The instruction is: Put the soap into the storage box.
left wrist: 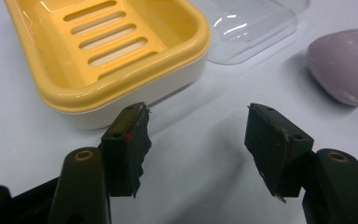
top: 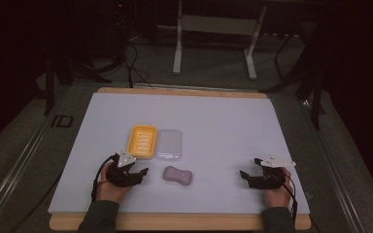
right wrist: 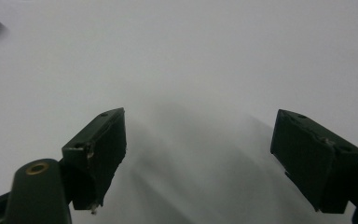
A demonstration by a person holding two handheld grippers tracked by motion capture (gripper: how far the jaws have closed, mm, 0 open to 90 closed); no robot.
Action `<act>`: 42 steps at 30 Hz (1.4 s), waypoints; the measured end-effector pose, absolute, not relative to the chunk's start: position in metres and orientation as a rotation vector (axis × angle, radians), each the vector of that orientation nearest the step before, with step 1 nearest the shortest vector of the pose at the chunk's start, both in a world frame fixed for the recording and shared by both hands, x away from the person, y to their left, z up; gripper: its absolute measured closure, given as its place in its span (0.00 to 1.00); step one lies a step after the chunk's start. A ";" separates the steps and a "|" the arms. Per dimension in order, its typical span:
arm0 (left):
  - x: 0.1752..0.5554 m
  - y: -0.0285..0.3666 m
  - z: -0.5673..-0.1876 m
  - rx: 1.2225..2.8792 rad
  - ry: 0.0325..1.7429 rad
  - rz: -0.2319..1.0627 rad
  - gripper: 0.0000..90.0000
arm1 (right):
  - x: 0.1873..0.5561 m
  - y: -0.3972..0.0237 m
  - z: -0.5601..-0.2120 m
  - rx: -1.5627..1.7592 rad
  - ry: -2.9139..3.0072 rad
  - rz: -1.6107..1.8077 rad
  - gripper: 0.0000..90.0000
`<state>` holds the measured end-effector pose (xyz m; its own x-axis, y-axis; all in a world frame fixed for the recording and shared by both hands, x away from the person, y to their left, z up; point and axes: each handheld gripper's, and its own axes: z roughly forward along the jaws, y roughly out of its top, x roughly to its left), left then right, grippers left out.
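Here the left gripper (top: 137,174) sits at the table's near left, jaws apart with nothing between; the lilac soap bar (top: 178,175) lies just to its right, long axis across the table, far nearer this hand than the right gripper (top: 246,177), whose jaws gape wide; the soap looks matte, waisted, smooth; beyond it, the glossy yellow slotted soap dish (top: 142,141) touches a clear lid (top: 169,144).

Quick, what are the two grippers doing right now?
Left gripper: open, holding nothing, near the soap dish.
Right gripper: open, holding nothing.
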<state>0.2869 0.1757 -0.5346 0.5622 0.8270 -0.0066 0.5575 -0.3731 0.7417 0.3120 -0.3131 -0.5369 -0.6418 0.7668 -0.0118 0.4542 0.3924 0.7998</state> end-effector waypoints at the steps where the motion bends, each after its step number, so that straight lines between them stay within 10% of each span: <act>1: 0.287 0.176 -0.535 2.081 1.105 0.483 0.45 | 0.312 -0.313 -0.537 1.055 2.276 1.130 0.20; 42: 0.306 0.152 -0.480 2.336 0.807 0.472 0.44 | 0.309 -0.314 -0.536 1.027 2.259 1.149 0.20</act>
